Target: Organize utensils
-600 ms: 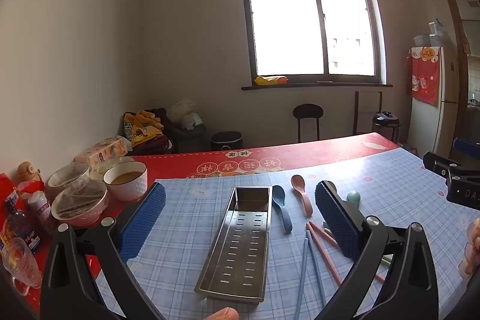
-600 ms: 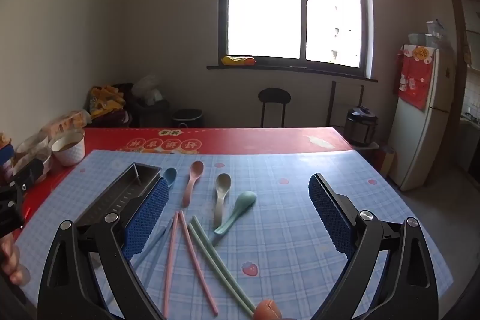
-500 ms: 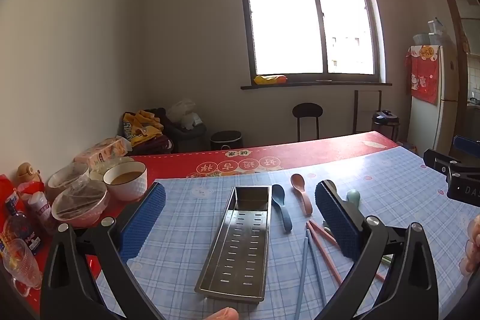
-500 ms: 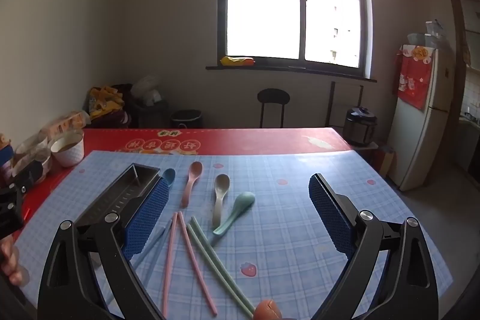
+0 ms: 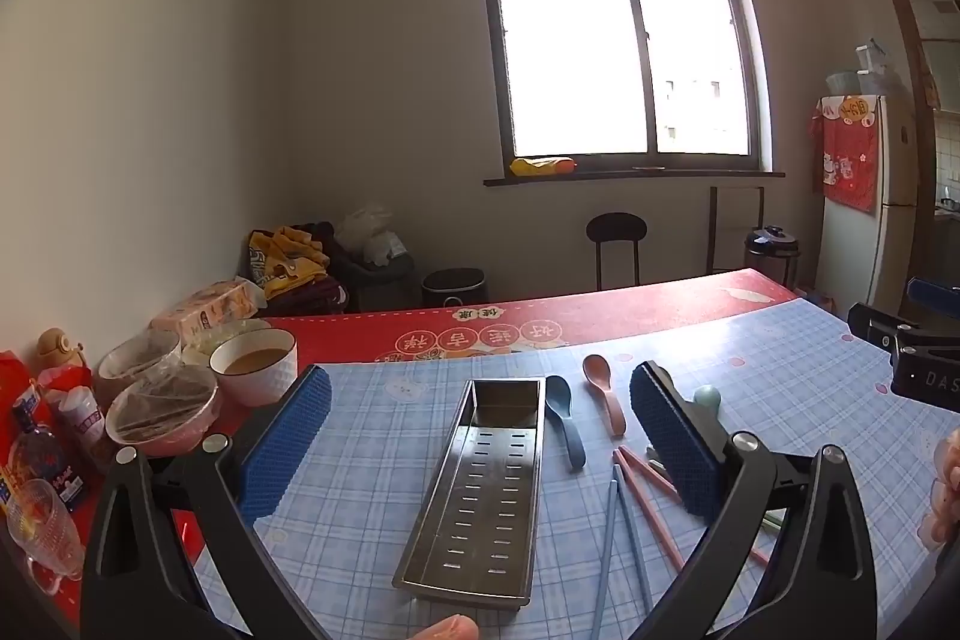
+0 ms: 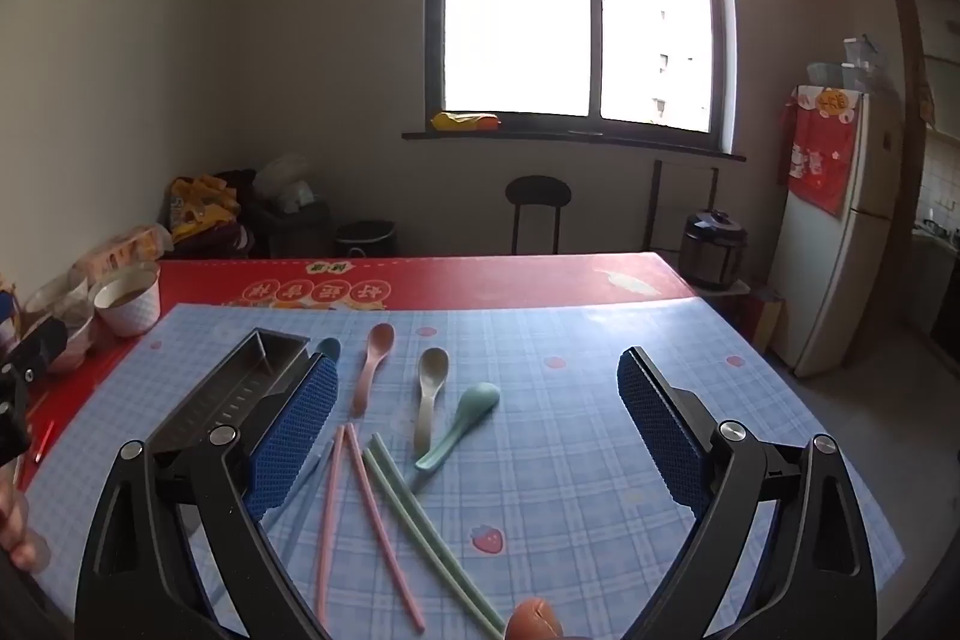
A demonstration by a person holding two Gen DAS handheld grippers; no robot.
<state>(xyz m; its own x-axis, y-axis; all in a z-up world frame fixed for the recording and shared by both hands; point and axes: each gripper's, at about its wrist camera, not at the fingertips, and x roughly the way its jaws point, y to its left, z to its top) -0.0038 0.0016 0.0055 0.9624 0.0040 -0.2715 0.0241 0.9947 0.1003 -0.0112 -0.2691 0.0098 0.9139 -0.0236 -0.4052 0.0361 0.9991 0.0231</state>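
Currently, both the left gripper (image 5: pixel 480 418) and right gripper (image 6: pixel 477 403) hold jaws spread, empty; pastel spoons (image 6: pixel 431 394) and chopsticks (image 6: pixel 372 496) lie loose beside the perforated steel tray (image 5: pixel 480 484) on the checked surface (image 6: pixel 600 436)

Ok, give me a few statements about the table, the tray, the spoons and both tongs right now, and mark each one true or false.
1. The metal tray holds nothing. True.
2. The left tongs are shut on a spoon. False: they are open and hold nothing.
3. The pink spoon lies on the table, outside the tray. True.
4. The green spoon is in the tray. False: it lies on the table beside the beige spoon.
5. The right tongs are open. True.
6. The green chopsticks stand upright in a cup. False: they lie flat on the table.
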